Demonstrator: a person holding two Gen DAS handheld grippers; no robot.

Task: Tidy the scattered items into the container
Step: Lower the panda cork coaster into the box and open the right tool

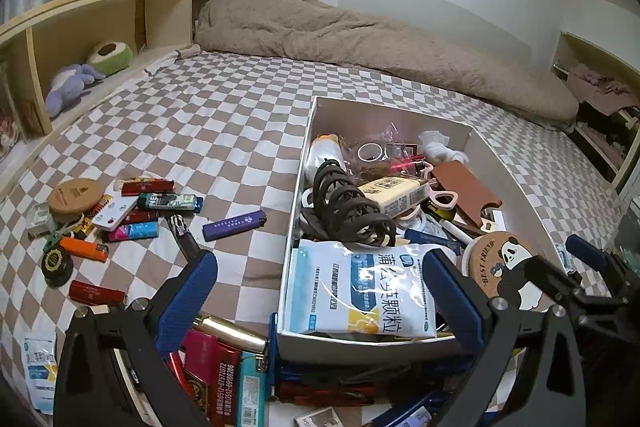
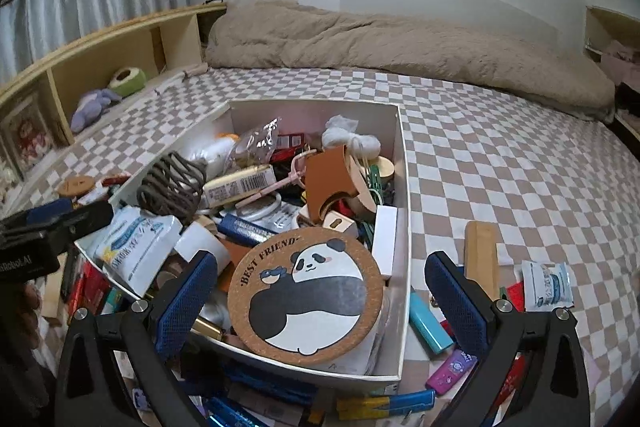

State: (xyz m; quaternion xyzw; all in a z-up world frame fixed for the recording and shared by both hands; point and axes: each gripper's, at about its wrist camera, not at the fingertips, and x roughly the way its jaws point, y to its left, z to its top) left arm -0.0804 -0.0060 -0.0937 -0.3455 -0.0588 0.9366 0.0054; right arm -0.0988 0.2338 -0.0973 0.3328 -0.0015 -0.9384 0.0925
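I have both claws spread wide and empty over the bed (image 1: pixel 224 115). My left claw (image 1: pixel 320 291) hangs above the near end of the white box (image 1: pixel 294 203), its fingers on either side of a medicine sachet (image 1: pixel 360 291) lying on the heap inside. My right claw (image 2: pixel 320 301) frames the panda coaster (image 2: pixel 306 293), which rests tilted on top at the box's (image 2: pixel 402 187) near corner. Loose things lie on the checked sheet: a purple lighter (image 1: pixel 234 220) just left of the box, an orange lighter (image 1: pixel 84 249) in a pile further left, and a light blue lighter (image 2: pixel 428 327) just right of the box.
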